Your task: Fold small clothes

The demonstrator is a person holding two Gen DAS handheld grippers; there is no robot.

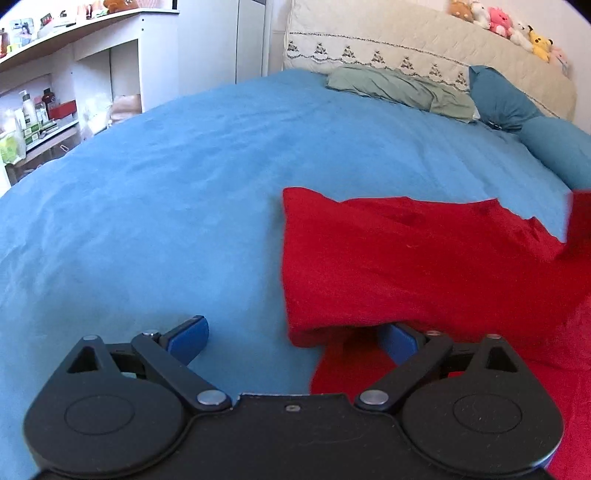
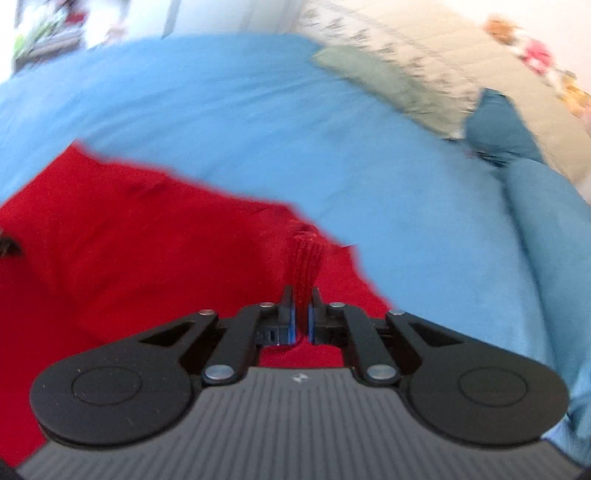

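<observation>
A red knit garment (image 1: 424, 254) lies on the blue bedsheet (image 1: 166, 206), its left edge folded over. My left gripper (image 1: 291, 334) stands open low over the sheet at the garment's near left corner. Its left finger (image 1: 188, 339) rests over bare sheet, and the right finger (image 1: 400, 341) is partly hidden under the cloth's edge. In the blurred right wrist view, my right gripper (image 2: 303, 295) is shut on a ribbed edge (image 2: 304, 258) of the red garment (image 2: 129, 251), which stands up bunched between the pads.
A folded grey-green cloth (image 1: 399, 88) and blue pillows (image 1: 502, 96) lie at the head of the bed, against a quilted headboard (image 1: 424, 44) topped with plush toys (image 1: 502, 22). White shelves (image 1: 55, 92) with bottles stand to the left.
</observation>
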